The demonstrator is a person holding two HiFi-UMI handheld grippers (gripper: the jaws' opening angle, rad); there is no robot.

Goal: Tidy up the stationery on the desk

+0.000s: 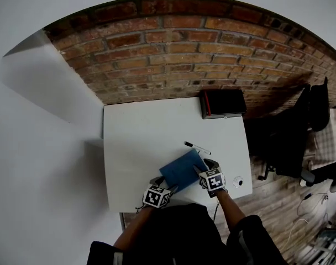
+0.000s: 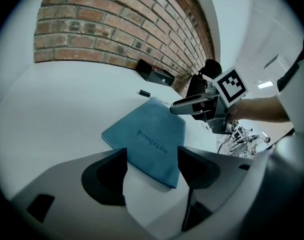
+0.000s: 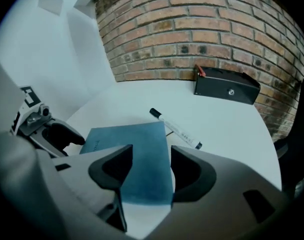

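A blue notebook (image 1: 183, 169) lies flat near the front edge of the white desk (image 1: 140, 142). Just behind it rests a white marker pen (image 1: 197, 148) with a black cap. My left gripper (image 1: 171, 190) hangs open over the notebook's near left corner (image 2: 149, 139), pads apart on either side and not pressing it. At the notebook's right edge, my right gripper (image 1: 201, 169) is also open; the blue cover (image 3: 134, 154) shows between its jaws with the pen (image 3: 176, 129) beyond. Each gripper appears in the other's view: right gripper (image 2: 192, 105), left gripper (image 3: 57, 134).
A black box (image 1: 222, 102) with a red edge stands at the desk's back right corner against the brick wall. A small round object (image 1: 238, 182) sits at the front right corner. A black office chair (image 1: 289, 142) stands right of the desk.
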